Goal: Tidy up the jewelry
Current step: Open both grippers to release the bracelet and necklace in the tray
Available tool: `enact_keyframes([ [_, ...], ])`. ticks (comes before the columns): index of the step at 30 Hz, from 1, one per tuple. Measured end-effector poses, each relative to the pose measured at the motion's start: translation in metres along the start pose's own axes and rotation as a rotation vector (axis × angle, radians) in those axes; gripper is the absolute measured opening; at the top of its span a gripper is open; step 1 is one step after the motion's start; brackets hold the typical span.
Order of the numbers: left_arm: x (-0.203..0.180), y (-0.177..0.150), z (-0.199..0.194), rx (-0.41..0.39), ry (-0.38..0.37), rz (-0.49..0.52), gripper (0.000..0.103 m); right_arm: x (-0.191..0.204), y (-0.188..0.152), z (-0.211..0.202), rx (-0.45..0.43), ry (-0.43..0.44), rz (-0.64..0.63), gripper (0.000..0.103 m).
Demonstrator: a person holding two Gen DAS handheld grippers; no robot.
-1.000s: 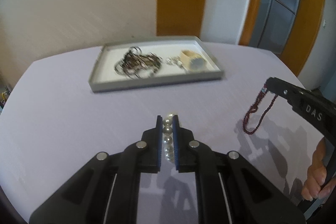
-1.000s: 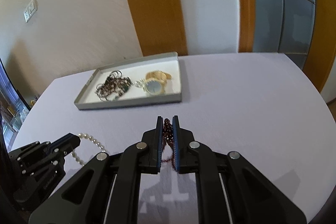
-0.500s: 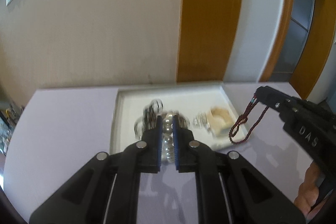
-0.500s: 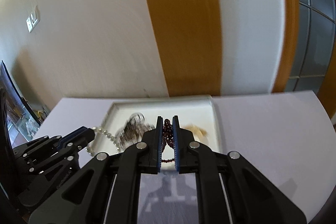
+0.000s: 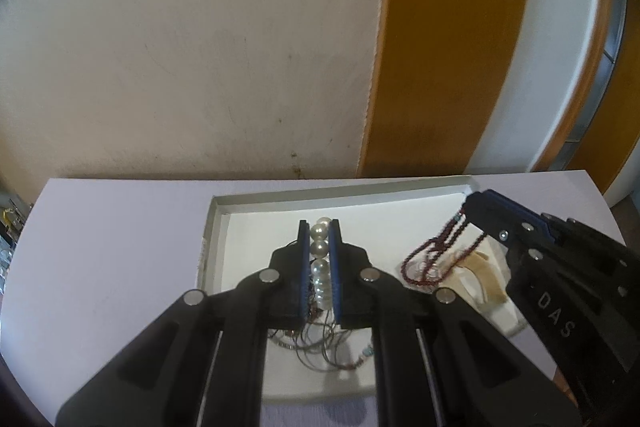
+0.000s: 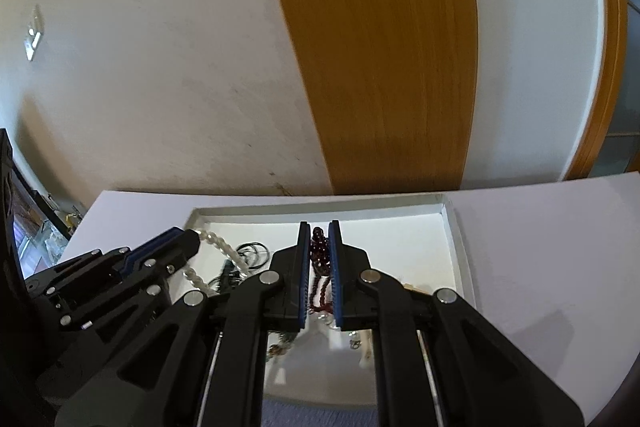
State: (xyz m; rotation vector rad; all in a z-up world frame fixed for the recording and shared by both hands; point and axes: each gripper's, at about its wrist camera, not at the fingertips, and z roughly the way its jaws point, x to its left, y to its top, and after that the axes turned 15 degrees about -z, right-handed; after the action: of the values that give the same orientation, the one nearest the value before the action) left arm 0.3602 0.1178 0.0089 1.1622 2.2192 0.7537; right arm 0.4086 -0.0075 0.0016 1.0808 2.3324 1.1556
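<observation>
My left gripper point(image 5: 319, 227) is shut on a pearl strand point(image 5: 319, 247) and hangs over the white jewelry tray point(image 5: 256, 227). The right gripper point(image 6: 319, 229) is shut on a dark red bead necklace point(image 6: 318, 255), also above the tray point(image 6: 448, 239). In the left wrist view the red beads point(image 5: 434, 255) dangle from the right gripper point(image 5: 474, 205) over a beige watch strap point(image 5: 486, 275). The right wrist view shows the left gripper point(image 6: 192, 241) at left with the pearls point(image 6: 218, 247) trailing from it. Dark thin necklaces point(image 5: 320, 343) lie tangled in the tray beneath me.
The tray rests on a pale lilac table point(image 5: 112, 247) that ends at a cream wall point(image 5: 200, 47) with an orange-brown panel point(image 5: 448, 39). Black rings or cords point(image 6: 252, 255) lie in the tray's left part. Open tabletop point(image 6: 552, 247) stretches to the right of the tray.
Both grippers have travelled forward over the table, each still shut on its strand, and now hang above the tray, which was far ahead a second ago.
</observation>
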Motion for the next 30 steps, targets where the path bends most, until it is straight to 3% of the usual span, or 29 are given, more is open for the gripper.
enact_keyframes([
  [4, 0.002, -0.003, 0.014, 0.018, 0.016, -0.003, 0.01, -0.005, -0.007, 0.008, 0.017, -0.009, 0.01, 0.01],
  [6, 0.003, -0.004, 0.019, 0.025, 0.02, -0.004, 0.015, -0.007, -0.01, 0.01, 0.025, -0.022, 0.01, 0.013],
  [8, 0.004, -0.008, 0.019, 0.018, 0.027, -0.004, 0.052, -0.006, -0.013, 0.009, 0.032, -0.016, 0.01, 0.034],
  [9, 0.005, -0.009, 0.018, 0.009, 0.035, -0.004, 0.056, -0.006, -0.015, 0.007, 0.028, -0.027, 0.011, 0.047],
  [11, 0.009, -0.01, 0.016, 0.006, 0.041, -0.009, 0.067, -0.007, -0.017, 0.002, 0.017, -0.048, 0.007, 0.051],
  [13, 0.014, -0.01, 0.013, 0.012, 0.042, -0.024, 0.075, -0.011, -0.02, -0.003, 0.018, -0.048, 0.018, 0.063],
  [19, 0.025, -0.025, -0.008, -0.007, 0.035, -0.018, 0.085, -0.015, -0.036, -0.034, -0.007, -0.056, 0.014, 0.07],
  [30, 0.059, -0.075, -0.06, -0.005, 0.018, -0.065, 0.093, -0.005, -0.079, -0.077, -0.014, -0.062, 0.027, 0.085],
])
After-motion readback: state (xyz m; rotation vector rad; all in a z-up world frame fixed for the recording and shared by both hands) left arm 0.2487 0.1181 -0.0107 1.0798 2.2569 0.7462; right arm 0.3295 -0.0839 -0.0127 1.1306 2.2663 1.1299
